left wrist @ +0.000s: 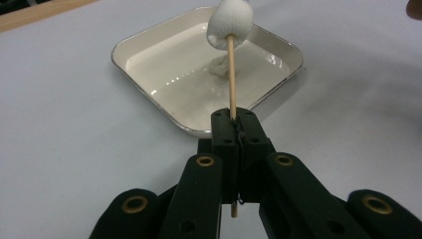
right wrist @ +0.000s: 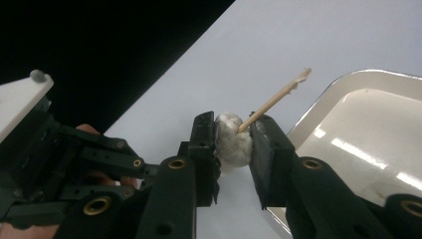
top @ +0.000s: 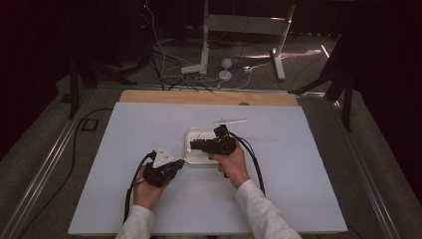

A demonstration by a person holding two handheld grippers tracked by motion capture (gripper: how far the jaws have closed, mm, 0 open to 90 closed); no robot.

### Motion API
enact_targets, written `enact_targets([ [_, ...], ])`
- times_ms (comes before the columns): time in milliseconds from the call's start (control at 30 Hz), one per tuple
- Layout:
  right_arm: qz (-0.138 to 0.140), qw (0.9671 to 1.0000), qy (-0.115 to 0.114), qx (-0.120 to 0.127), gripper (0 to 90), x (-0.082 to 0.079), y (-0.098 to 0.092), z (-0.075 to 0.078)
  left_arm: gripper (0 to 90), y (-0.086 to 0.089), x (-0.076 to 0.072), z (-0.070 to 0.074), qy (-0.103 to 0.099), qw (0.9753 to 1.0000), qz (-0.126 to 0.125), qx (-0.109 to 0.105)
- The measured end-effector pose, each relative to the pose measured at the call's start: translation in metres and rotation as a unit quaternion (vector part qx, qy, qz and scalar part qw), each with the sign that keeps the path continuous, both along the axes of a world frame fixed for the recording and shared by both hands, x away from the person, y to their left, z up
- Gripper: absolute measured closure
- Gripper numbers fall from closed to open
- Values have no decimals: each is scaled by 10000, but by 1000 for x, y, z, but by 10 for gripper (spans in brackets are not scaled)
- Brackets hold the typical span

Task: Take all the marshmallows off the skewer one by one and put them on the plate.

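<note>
My left tongs (left wrist: 234,124) are pressed together on a thin wooden skewer (left wrist: 231,74), pinching it low on the shaft with a short stub poking out below the jaws. My right tongs (right wrist: 234,139) pinch the white lump (right wrist: 233,142) at the skewer's far end, one pad on each side, with the pointed tip (right wrist: 291,89) sticking out past it.

The lump looks soft and doughy, like a marshmallow; I judge that it will squash or tear if I squeeze harder, and its surface may be sticky against the pads. It is light, so weight is no worry. The skewer is stiff along its length but thin, so I expect it to snap or bow if the two tongs twist against each other. The best hold on it is where the left tongs already have it, near the blunt end. The lump is best taken across its middle, gently.

From the left gripper view the lump hangs above the white square tray (left wrist: 149,37), over its far side. The tray carries a shallow film of pale liquid, which would make anything dipped there slippery. The tray sits mid-table (top: 298,199), and a white strip (top: 230,121) lies just beyond it.
</note>
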State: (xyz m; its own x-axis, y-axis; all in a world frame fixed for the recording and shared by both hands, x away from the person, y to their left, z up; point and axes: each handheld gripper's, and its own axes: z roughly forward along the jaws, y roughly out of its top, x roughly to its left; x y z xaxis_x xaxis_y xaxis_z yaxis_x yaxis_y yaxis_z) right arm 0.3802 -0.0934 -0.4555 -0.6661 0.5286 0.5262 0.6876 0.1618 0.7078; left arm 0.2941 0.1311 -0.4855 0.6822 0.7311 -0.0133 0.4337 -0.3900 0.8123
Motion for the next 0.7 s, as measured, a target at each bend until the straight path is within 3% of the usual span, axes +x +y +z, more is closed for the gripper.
enact_targets([
  [267,73,9997,226,21,753,1,1,-1,899,-1,0,-1,-17,10000,-23,19],
  [433,-81,9998,73,148,778,1,-2,6,900,2,0,1,-72,9999,-7,-116],
  [700,-222,9992,95,315,787,2,-3,10,900,4,-2,3,-147,9998,41,-152],
])
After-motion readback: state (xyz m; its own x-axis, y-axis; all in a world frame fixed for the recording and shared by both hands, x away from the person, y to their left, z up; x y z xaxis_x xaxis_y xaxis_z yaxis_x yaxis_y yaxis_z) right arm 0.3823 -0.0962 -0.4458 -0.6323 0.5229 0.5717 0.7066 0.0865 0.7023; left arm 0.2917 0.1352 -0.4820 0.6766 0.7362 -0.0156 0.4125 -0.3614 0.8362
